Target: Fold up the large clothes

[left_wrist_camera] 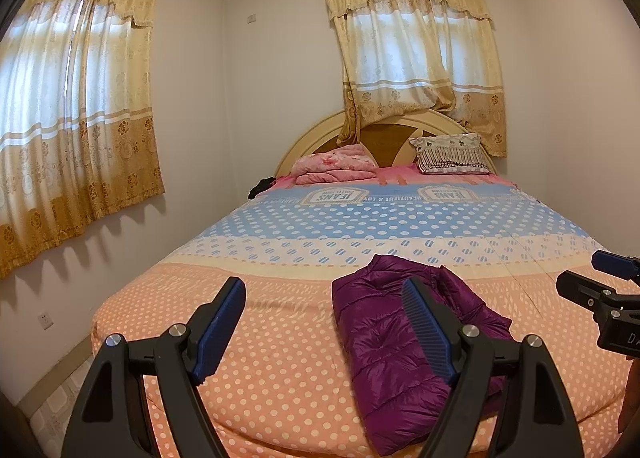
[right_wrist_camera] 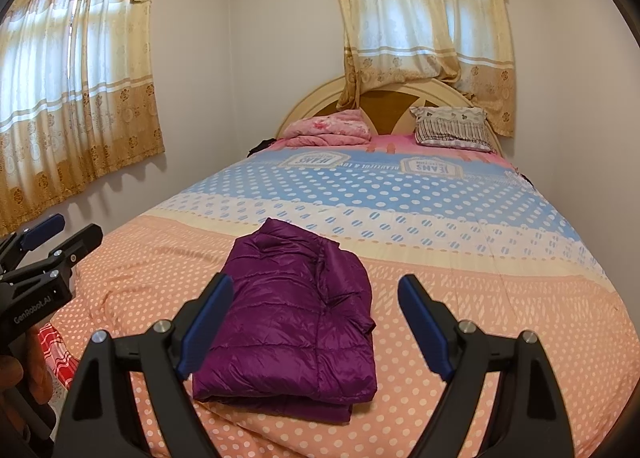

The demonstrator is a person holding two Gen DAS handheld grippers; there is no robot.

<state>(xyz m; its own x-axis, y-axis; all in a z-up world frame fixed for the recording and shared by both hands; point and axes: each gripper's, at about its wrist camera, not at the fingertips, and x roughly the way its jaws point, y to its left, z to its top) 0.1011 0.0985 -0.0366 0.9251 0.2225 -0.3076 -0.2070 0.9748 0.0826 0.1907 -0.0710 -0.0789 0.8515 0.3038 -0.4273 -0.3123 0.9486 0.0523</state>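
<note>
Jacket: purple puffer jacket [right_wrist_camera: 288, 322] lies folded on the bed [right_wrist_camera: 500, 298].
Left hand-held gripper [left_wrist_camera: 324, 334]: spread, empty, left of jacket.
Right hand-held gripper [right_wrist_camera: 316, 334]: spread, empty, hovering before jacket.
Tip: likely finished; only square loose edges.

**The handheld gripper rigs up close**

Both units look the same: matte black plastic frames with two curved arms each, spreading out like a wishbone. The left gripper [left_wrist_camera: 324, 298] and the right gripper [right_wrist_camera: 316, 294] carry dark blue ribbed pads [left_wrist_camera: 428, 330] on the insides of the fingers. Round silver screws [left_wrist_camera: 178, 329] sit at the pivots, four per unit. Seen from the side, the left one has white "GenRobot.AI" lettering [right_wrist_camera: 32, 308] on its black body, plus small screws along its linkage.
</note>
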